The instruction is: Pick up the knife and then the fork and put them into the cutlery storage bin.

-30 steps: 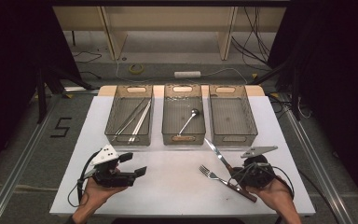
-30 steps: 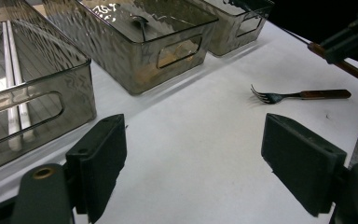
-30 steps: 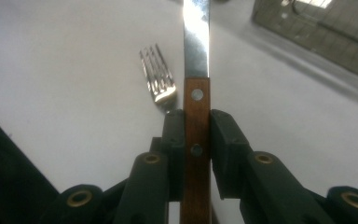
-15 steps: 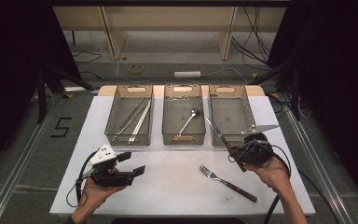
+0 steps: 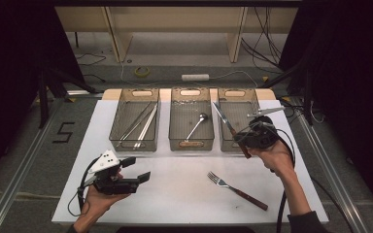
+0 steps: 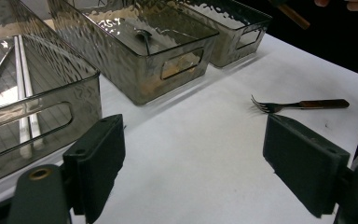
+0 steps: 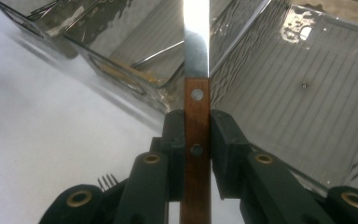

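My right gripper (image 5: 245,138) is shut on the wooden handle of a knife (image 5: 226,123), whose blade slants up and left over the right clear bin (image 5: 237,98). In the right gripper view the knife (image 7: 196,70) stands upright between the pads, blade over that bin's floor (image 7: 284,107). A fork (image 5: 235,189) with a wooden handle lies on the white mat, near the right; the left gripper view has the fork (image 6: 298,104) ahead. My left gripper (image 5: 136,169) rests near the mat's front left, open and empty, its gap (image 6: 193,172) over bare mat.
Three clear bins stand in a row at the back of the white mat (image 5: 175,194). The left bin (image 5: 136,121) holds several long metal utensils; the middle bin (image 5: 191,119) holds a spoon (image 5: 197,123). Beyond the table are cables and wooden legs on the floor.
My right gripper has carried the knife up off the mat and back toward the right bin. The left gripper has stayed put, and the fork lies where it was.
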`<control>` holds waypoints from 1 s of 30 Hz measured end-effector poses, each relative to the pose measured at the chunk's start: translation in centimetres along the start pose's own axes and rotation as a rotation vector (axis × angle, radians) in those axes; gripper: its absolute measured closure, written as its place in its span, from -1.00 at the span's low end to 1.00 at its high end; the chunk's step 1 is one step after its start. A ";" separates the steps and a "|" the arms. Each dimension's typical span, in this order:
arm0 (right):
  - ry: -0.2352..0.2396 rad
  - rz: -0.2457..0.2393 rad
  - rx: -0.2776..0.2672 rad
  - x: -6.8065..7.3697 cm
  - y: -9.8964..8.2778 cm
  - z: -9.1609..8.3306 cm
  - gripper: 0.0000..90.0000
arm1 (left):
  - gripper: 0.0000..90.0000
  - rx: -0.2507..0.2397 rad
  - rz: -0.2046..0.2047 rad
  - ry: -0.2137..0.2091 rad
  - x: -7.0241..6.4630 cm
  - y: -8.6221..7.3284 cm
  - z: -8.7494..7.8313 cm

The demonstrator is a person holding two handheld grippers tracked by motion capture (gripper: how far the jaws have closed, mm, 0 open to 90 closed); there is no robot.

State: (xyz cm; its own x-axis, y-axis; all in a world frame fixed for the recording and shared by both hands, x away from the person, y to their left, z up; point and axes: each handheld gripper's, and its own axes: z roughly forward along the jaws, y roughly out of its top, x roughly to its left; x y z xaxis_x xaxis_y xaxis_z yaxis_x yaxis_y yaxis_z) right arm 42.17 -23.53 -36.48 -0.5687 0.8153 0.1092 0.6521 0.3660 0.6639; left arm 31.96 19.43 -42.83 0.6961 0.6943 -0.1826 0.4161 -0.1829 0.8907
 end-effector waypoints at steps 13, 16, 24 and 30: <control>-0.034 0.047 0.007 -1.7 2.8 1.6 0.72 | -0.55 -0.002 0.003 0.004 0.0 0.0 0.0; -0.047 0.060 0.009 -2.1 3.3 2.0 0.72 | -0.55 -0.002 0.004 0.004 0.0 0.0 0.0; -0.090 0.101 0.030 -3.4 4.7 3.2 0.72 | -0.55 -0.005 0.005 0.004 0.0 0.0 0.0; -0.115 0.139 0.045 -4.5 5.4 4.2 0.72 | -0.55 -0.004 0.007 0.003 0.0 0.0 0.0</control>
State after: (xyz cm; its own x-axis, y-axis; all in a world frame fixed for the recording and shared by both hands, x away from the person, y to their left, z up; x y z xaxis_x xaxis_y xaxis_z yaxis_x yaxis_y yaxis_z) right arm 50.38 -23.28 -36.50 -0.4118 0.9045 0.1105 0.7436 0.2635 0.6146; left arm 31.95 19.46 -42.80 0.6973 0.6950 -0.1753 0.4089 -0.1848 0.8937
